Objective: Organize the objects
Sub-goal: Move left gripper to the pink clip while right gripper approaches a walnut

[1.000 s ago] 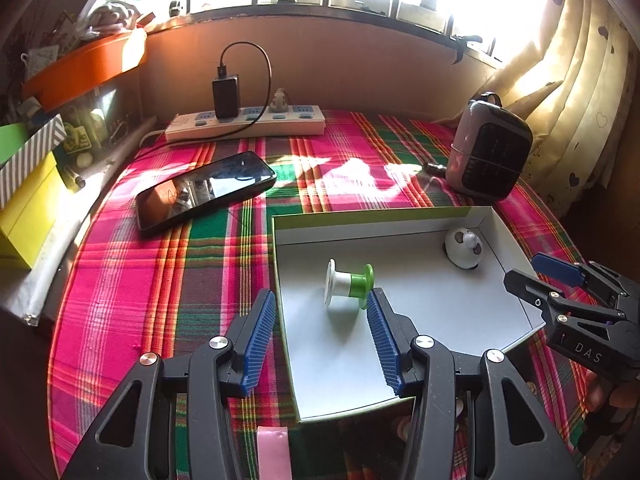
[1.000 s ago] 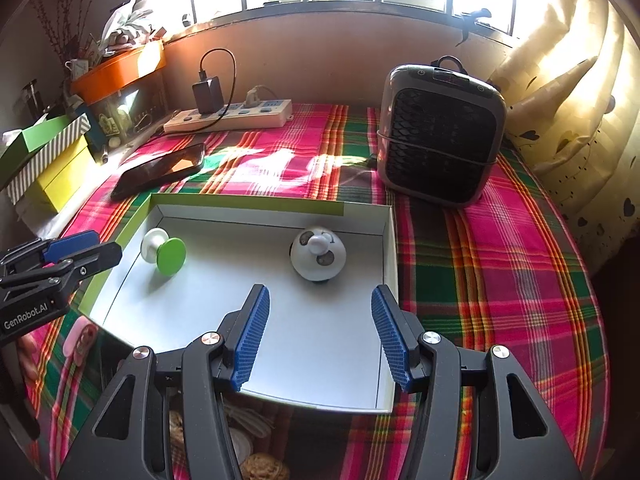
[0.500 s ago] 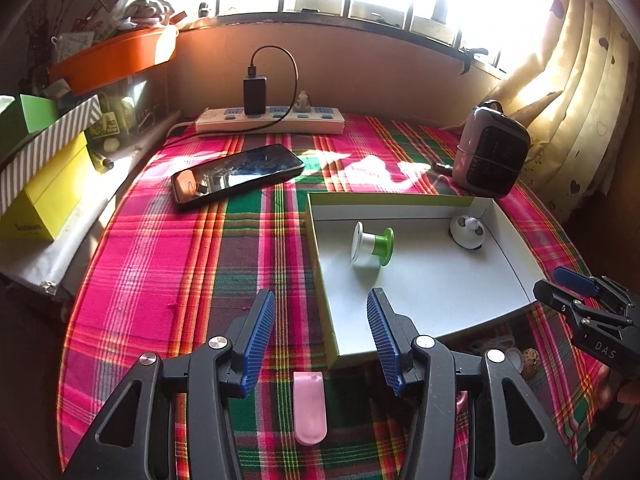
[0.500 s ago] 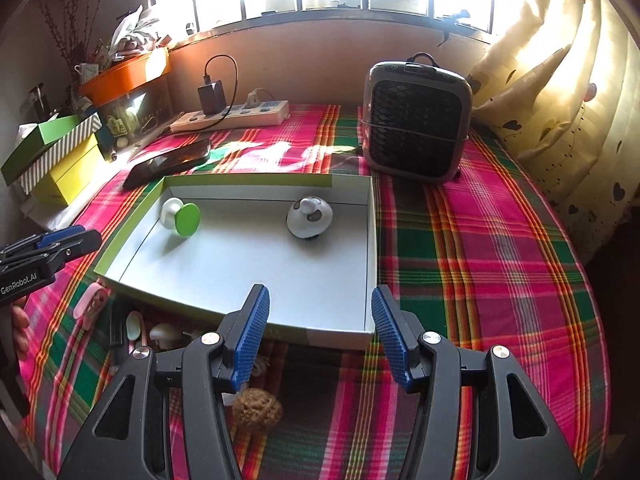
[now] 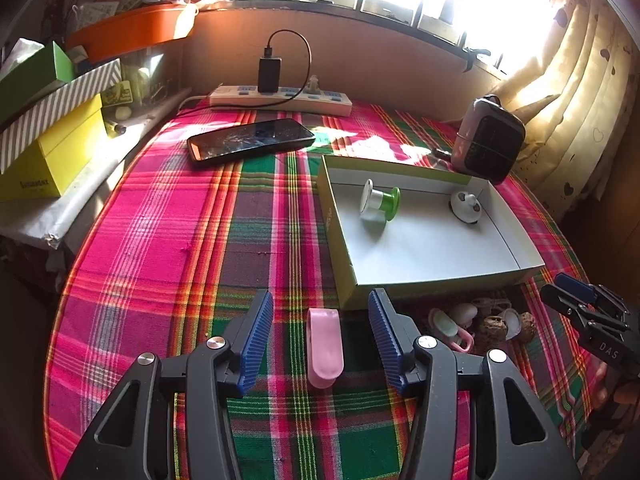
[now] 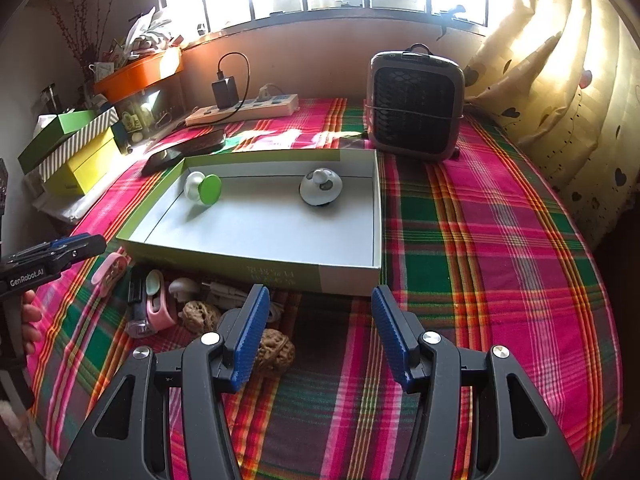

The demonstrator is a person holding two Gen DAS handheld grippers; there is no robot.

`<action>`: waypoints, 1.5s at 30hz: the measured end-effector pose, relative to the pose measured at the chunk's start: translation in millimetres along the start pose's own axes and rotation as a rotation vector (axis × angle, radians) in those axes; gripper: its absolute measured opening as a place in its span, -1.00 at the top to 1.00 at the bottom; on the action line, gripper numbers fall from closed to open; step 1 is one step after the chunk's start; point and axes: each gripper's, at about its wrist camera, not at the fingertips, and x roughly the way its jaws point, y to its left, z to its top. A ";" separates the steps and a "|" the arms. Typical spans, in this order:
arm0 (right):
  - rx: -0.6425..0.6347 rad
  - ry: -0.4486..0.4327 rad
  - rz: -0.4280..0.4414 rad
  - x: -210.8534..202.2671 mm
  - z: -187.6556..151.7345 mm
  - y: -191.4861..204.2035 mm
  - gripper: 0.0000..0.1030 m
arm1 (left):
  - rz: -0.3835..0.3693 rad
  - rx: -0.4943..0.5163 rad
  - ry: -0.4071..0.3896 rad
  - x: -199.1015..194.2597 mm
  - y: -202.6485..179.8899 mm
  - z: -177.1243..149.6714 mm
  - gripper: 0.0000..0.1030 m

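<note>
1. The box [image 6: 256,236], a shallow open tray with green outer walls, sits on the plaid tablecloth [image 5: 160,240]. It seems to be the collecting place, since a green-and-white spool [image 5: 379,200] and a small white dome-shaped gadget [image 6: 320,186] already lie inside near its far wall.
2. Loose bits are clustered just beside the box's near wall, likely waiting to be sorted: a pink clip [image 5: 325,347] on the left, then a walnut [image 6: 274,353], shells and other small pieces too jumbled to name.
3. The left gripper [image 5: 320,340] points steeply down with the pink clip lying between its blue pads [image 5: 256,344]. The jaws are opening and do not touch the clip; this looks like lining up for a pick.
4. The right gripper [image 6: 318,334] tilts down likewise, jaws parted about halfway and empty, the walnut just beside its left pad.
5. Farther off stand a phone [image 5: 250,140], a power strip [image 5: 280,98] and a small heater [image 6: 416,106].
</note>
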 end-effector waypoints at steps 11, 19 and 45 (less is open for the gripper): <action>-0.017 0.032 0.033 3.0 -16.9 5.9 -0.09 | 0.002 -0.009 0.029 3.8 2.5 -14.3 0.05; -0.050 0.060 0.034 10.5 -23.2 14.1 -0.12 | 0.003 -0.014 0.051 8.1 3.9 -19.8 0.05; -0.107 0.106 -0.031 29.3 -17.0 14.1 -0.12 | 0.052 0.051 0.064 28.0 -4.2 -18.1 0.04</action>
